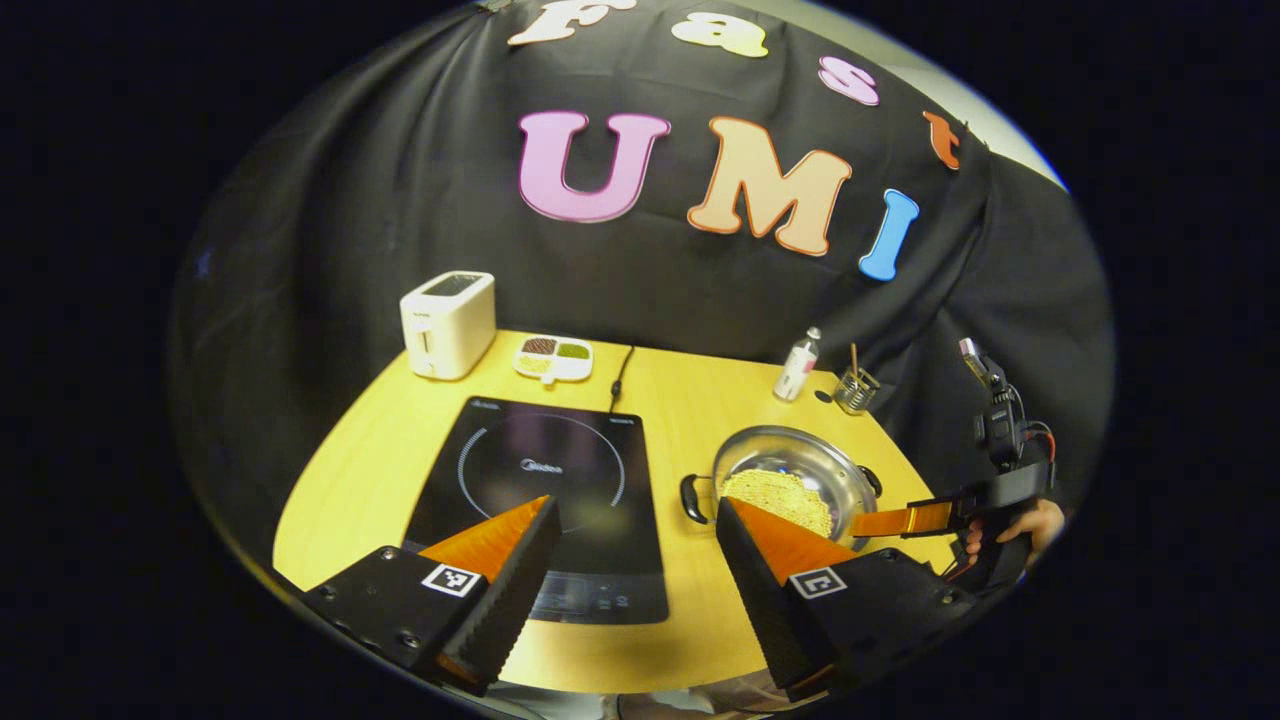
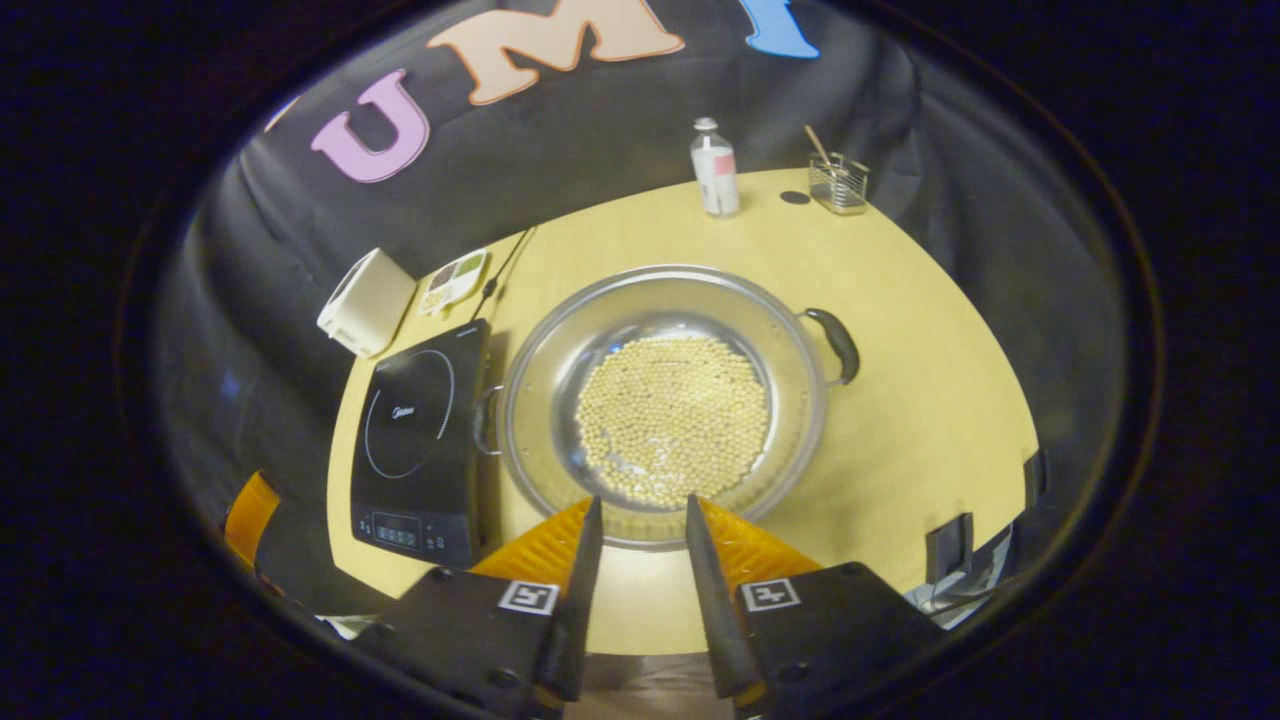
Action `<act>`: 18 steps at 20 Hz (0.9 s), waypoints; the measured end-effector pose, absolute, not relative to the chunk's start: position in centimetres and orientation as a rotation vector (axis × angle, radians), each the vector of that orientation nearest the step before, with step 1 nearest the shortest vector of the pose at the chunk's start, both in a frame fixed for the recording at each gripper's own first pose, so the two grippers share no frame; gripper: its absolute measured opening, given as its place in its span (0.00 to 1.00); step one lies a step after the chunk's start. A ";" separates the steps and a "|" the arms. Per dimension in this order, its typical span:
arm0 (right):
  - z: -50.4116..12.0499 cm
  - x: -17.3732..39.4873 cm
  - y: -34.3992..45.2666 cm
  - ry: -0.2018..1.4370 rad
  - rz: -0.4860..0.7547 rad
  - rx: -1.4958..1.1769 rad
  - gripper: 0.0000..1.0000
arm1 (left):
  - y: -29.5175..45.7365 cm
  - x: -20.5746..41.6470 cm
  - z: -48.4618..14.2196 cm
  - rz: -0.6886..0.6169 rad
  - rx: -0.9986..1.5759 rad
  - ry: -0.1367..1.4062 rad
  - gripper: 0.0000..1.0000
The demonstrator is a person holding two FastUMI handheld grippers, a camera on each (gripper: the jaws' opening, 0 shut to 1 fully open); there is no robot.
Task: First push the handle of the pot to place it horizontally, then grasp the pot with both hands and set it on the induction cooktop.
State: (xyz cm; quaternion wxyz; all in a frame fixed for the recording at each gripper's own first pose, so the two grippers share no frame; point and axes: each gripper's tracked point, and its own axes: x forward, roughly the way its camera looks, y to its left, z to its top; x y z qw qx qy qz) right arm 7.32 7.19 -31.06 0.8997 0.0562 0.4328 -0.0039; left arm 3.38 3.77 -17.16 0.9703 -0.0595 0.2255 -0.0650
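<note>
The pot [image 2: 665, 400] sits on the worktop [image 2: 930, 400], the cooktop [image 2: 415, 440] at its 9 o'clock. Left tool [image 1: 632, 520] gapes wide, holding nothing. Right tool [image 2: 638, 515] stands slightly apart at the pot's 6 o'clock rim.

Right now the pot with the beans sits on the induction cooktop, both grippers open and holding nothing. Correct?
Not quite. In the right gripper view the pot sits on the table, beside the induction cooktop, not on it. The rest holds: left gripper and right gripper are open and hold nothing.

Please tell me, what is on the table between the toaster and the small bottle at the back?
A small divided dish lies between the toaster and the bottle, with a black cable beside it and bare table after that, as the left gripper view shows.
</note>
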 end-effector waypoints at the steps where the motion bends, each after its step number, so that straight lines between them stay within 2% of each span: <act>1: -31.0 7.7 6.1 0.902 -0.016 0.109 0.60 | 2.9 3.8 -17.9 -0.143 -0.147 0.485 0.96; 4: -30.7 9.1 2.8 0.911 -0.020 0.052 0.96 | 0.3 5.1 -20.3 -0.158 -0.224 0.578 0.96; 5: -30.4 9.7 1.9 0.921 -0.018 0.045 0.94 | -0.3 5.6 -21.0 -0.154 -0.232 0.608 0.96; 6: -30.2 10.2 1.1 0.929 -0.018 0.046 1.00 | -0.9 6.3 -21.7 -0.148 -0.233 0.632 0.97; 9: -30.1 12.4 -1.8 0.961 -0.027 0.061 1.00 | -2.3 8.4 -23.4 -0.131 -0.224 0.698 0.96; 10: -30.3 13.2 -2.6 0.972 -0.030 0.069 0.94 | -3.0 9.1 -24.0 -0.132 -0.225 0.714 0.96; 14: -32.0 16.2 -5.3 1.038 -0.028 0.089 0.94 | -4.3 11.4 -26.6 -0.121 -0.212 0.794 0.97; 18: -34.1 18.3 -6.0 1.101 0.025 0.112 0.94 | -4.1 13.2 -29.0 -0.101 -0.216 0.869 0.96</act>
